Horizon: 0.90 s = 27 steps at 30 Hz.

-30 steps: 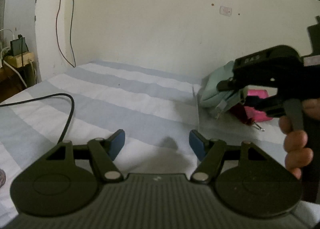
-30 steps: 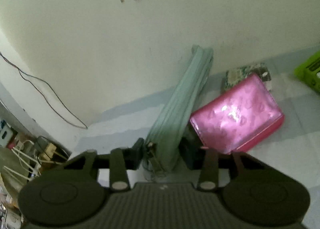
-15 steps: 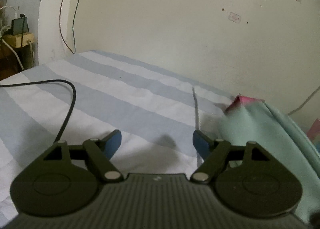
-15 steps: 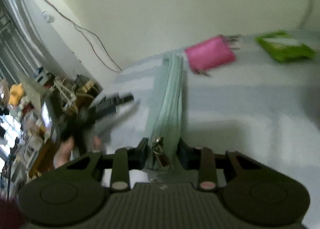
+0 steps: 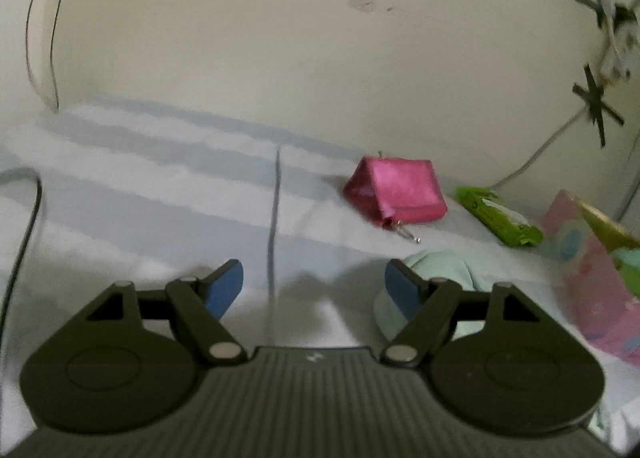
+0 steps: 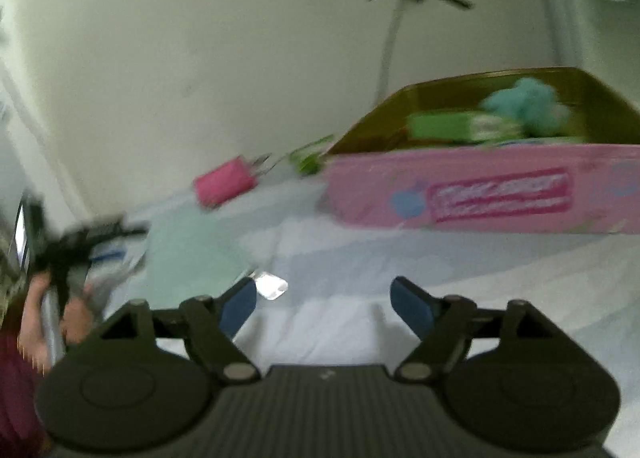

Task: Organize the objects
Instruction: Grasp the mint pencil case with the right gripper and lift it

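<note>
A mint green pouch point(image 6: 188, 254) lies flat on the striped bed sheet, left of my right gripper point(image 6: 324, 302), which is open and empty. The same pouch point(image 5: 444, 270) shows just behind the right finger of my left gripper point(image 5: 314, 284), which is open and empty above the sheet. A pink pouch point(image 5: 396, 190) sits near the wall, also in the right wrist view point(image 6: 224, 182). A green packet point(image 5: 500, 216) lies to its right. A pink cardboard box point(image 6: 500, 190) holds green and teal items.
The wall runs along the back of the bed. A black cable point(image 5: 24, 226) lies on the sheet at the left. The box edge point(image 5: 596, 270) stands at the right in the left wrist view. The left hand-held gripper point(image 6: 76, 246) shows blurred at left.
My right gripper let go of the mint pouch, which now lies on the sheet, and swung right toward the pink box. My left gripper turned right, so the pink pouch and packet came into view.
</note>
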Available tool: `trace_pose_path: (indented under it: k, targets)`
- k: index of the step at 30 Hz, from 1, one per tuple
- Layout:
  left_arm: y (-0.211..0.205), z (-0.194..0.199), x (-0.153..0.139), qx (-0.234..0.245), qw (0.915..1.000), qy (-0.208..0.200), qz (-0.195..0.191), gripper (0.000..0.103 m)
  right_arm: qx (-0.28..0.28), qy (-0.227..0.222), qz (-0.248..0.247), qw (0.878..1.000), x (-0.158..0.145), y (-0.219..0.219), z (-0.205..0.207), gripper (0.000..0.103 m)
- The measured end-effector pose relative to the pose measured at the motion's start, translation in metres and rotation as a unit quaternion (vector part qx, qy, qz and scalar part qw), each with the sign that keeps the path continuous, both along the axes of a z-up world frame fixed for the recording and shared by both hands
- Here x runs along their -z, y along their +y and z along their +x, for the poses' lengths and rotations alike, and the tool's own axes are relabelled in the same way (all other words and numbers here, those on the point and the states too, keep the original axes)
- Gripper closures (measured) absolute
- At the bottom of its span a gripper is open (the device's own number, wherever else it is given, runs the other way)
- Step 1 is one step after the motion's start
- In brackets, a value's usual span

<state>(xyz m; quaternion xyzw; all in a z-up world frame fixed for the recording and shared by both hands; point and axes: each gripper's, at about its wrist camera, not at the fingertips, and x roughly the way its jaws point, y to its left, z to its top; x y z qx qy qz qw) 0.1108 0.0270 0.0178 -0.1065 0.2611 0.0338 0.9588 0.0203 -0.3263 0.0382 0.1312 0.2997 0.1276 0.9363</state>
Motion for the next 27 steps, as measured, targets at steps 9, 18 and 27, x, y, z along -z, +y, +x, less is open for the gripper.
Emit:
trace_pose_path:
  k: [9, 18, 27]
  targets:
    - [-0.016, 0.031, -0.007, 0.048, 0.9987, 0.017, -0.001, 0.013, -0.125, 0.002, -0.07, 0.99, 0.015, 0.079, 0.026, 0.012]
    - [-0.047, 0.033, 0.02, 0.135, 0.9894, 0.051, -0.011, 0.034, -0.159, -0.001, -0.111, 0.981, 0.026, 0.113, 0.057, 0.011]
    - [-0.047, 0.008, 0.011, 0.132, 0.9877, 0.065, -0.053, 0.039, -0.138, -0.03, -0.074, 0.987, 0.022, 0.086, 0.038, 0.018]
